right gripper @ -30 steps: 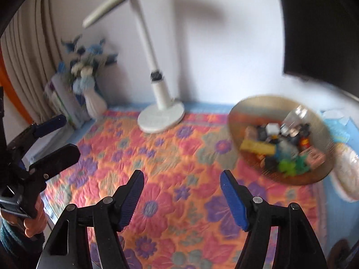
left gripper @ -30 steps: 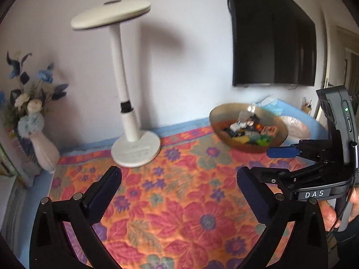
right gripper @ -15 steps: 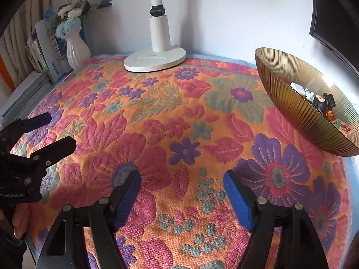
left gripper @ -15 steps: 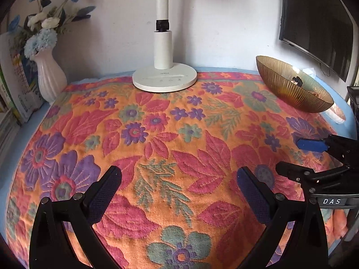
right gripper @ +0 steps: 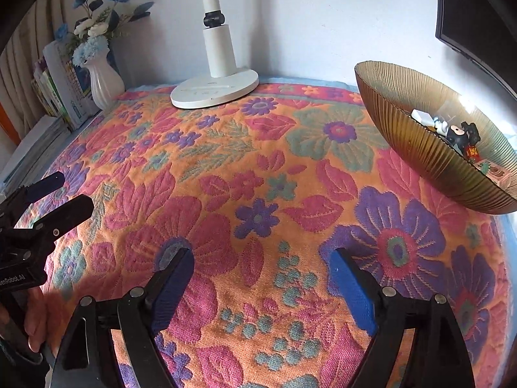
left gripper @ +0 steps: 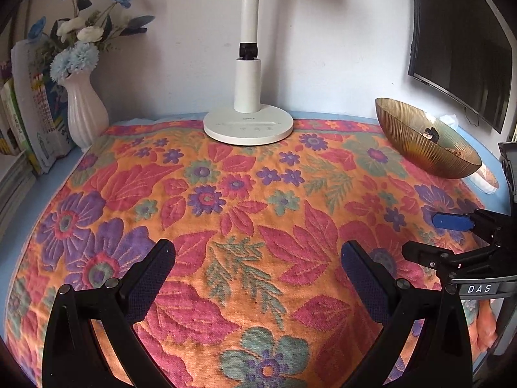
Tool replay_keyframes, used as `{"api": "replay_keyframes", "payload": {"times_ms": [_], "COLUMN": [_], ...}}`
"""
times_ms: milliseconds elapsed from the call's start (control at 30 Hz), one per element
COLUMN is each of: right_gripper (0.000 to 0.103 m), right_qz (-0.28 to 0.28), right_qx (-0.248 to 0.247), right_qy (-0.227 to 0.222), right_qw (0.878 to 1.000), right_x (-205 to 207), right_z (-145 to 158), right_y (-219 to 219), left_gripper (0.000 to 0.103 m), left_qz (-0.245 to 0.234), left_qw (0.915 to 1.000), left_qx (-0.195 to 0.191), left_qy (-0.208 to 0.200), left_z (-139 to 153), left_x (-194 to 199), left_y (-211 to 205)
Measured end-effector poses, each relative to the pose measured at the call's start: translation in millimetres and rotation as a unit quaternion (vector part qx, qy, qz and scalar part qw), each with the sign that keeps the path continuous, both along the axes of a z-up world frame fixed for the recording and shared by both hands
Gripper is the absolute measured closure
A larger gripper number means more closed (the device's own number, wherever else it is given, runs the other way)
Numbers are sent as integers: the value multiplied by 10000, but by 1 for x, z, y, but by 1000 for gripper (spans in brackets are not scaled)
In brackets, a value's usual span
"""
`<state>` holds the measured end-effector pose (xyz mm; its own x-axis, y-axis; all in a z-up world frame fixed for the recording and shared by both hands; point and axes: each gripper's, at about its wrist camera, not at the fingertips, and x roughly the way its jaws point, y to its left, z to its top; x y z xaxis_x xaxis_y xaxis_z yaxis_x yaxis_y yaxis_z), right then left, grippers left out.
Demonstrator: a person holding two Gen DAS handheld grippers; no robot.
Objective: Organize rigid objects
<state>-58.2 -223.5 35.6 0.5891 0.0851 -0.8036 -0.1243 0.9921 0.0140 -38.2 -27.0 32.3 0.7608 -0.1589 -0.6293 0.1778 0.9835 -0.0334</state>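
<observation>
Two grippers hang over a floral tablecloth [left gripper: 258, 200], orange with red leaves and purple flowers, which covers nearly all of the table in both views.

We note next, by size:
- Dark wall-mounted screen [left gripper: 458, 42], upper right of the left wrist view.
- White desk lamp [left gripper: 248, 119], round base on the far edge of the cloth, against the wall; its stem runs out of frame at the top.
- Amber ribbed glass bowl [right gripper: 420, 148], far right on the cloth, well apart from the lamp. It holds the small rigid toys [right gripper: 458, 134]: we make out a black-and-white cartoon mouse figure, a white block and a printed cube. The rest sit behind the bowl wall and we cannot identify them.
- White fluted vase [left gripper: 85, 113] with blue and white artificial flowers, far left corner, just beside a row of upright books [left gripper: 35, 110].

Left gripper [left gripper: 258, 278]: jaws spread wide, only cloth between the dark pads, nothing held. In the right wrist view a hand [right gripper: 34, 317] grips its handle at lower left.

Right gripper [right gripper: 261, 287]: jaws opening, blue pads already far apart, only cloth between them, nothing held. It shows again at the right edge of the left wrist view, near the bowl but not touching it.

Both grippers point down at bare cloth, well apart from the toys.
</observation>
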Motion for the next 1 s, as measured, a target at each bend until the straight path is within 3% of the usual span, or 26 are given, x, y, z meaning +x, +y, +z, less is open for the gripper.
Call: {"api": "replay_keyframes", "payload": {"times_ms": [1000], "right_gripper": [15], "right_qz": [-43], "right_qx": [-39], "right_qy": [116], "right_qw": [9999], "right_x": [5], "right_z": [-5], "right_y": [-4], "left_gripper": [0], "left_qz": [-19], "left_qw": [9999], "left_qx": [-71], "left_qy": [120], "left_z": [-3], "left_x": [3], "left_y": [2]}}
